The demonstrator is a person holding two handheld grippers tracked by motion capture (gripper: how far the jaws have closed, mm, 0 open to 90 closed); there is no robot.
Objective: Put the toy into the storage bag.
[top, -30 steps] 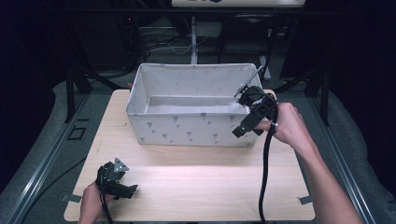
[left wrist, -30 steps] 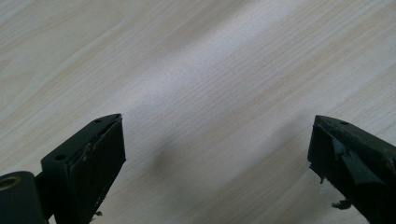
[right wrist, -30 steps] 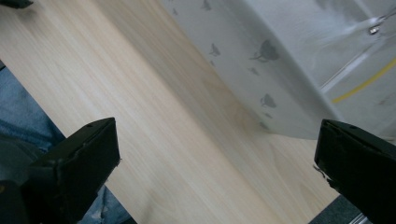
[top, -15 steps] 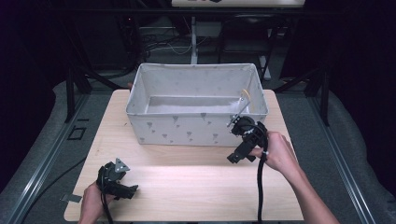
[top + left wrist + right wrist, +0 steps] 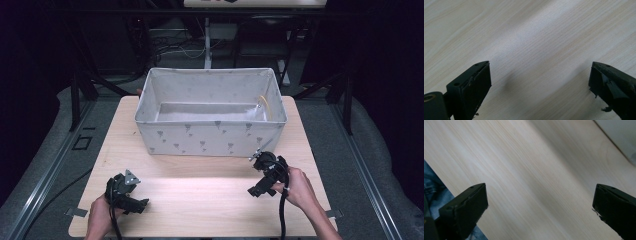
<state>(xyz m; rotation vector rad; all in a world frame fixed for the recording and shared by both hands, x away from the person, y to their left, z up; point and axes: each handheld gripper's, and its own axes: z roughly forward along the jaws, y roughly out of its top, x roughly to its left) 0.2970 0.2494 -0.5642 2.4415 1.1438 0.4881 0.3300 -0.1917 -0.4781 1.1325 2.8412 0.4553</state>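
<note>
A grey fabric bin (image 5: pixel 200 140) with a small printed pattern stands at the back middle of the wooden table (image 5: pixel 200 190). A yellowish thing (image 5: pixel 263 101) lies inside by its right wall. My left gripper (image 5: pixel 142 204) rests low at the table's front left, open, with bare wood between its jaws (image 5: pixel 539 82). My right gripper (image 5: pixel 256 190) hovers over the front right of the table, just in front of the bin's right corner, open and empty (image 5: pixel 539 202). The bin's wall (image 5: pixel 621 135) shows at the top right of the right gripper view.
Dark metal frames and cables (image 5: pixel 165 45) stand behind the table. Grey floor with rails (image 5: pixel 45 165) flanks the table on both sides. Blue denim (image 5: pixel 434 192) shows past the table's edge in the right gripper view. Bare wood lies between the two grippers.
My right gripper has come back from the bin's right rim, down toward the front right of the table. The left gripper has stayed put.
</note>
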